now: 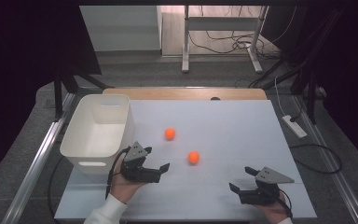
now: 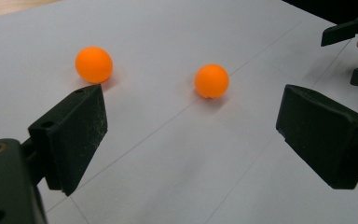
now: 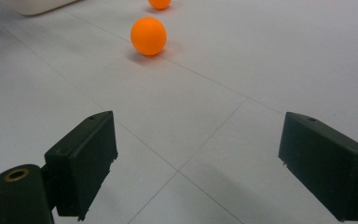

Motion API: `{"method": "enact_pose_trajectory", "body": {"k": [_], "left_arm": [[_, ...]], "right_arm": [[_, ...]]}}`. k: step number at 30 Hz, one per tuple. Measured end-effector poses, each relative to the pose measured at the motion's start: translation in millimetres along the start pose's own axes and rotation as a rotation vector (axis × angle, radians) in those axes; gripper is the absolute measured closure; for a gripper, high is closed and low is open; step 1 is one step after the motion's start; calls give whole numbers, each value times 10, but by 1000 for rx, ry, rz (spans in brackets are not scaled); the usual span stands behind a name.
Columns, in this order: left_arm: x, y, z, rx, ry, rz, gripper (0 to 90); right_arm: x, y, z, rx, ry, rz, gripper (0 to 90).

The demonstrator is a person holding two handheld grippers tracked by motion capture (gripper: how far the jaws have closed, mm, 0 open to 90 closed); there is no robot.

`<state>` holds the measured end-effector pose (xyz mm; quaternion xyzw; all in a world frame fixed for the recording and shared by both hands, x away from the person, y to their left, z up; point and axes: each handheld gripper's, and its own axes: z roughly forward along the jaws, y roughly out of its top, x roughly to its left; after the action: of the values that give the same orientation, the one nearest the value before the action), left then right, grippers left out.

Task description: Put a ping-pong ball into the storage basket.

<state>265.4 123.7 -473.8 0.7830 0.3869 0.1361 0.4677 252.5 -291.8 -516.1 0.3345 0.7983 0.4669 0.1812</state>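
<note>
- Near orange ball (image 1: 193,157) on desk (image 1: 223,121), right of white bin (image 1: 98,133), untouched
- Far orange ball (image 1: 169,134) closer to bin
- Left gripper (image 1: 157,160) beside bin, fingers wide, empty
- Right gripper (image 1: 242,178) well right of bin, fingers wide, empty

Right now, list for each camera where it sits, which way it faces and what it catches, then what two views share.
High view: above the person's side, facing forward and down on the white table; both forearms and hands, left tool, right tool, white plastic bin.
Left gripper view: rides the left tool, facing two orange balls.
Right gripper view: rides the right tool, facing the balls and bin.
Shared: near orange ball.
</note>
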Motion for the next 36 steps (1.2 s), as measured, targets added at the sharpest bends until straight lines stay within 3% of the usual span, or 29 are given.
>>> {"method": "enact_pose_trajectory", "body": {"k": [20,27,36], "left_arm": [[41,181,162,32,3,11,94],[105,206,219,38,9,-11,94],[125,243,300,54,16,-8,94]], "right_arm": [[-1,-1,-9,2,-14,-2,113],[14,6,-15,-1,-14,-12,113],[8,4,-21,-2,-18,-14,113]]}}
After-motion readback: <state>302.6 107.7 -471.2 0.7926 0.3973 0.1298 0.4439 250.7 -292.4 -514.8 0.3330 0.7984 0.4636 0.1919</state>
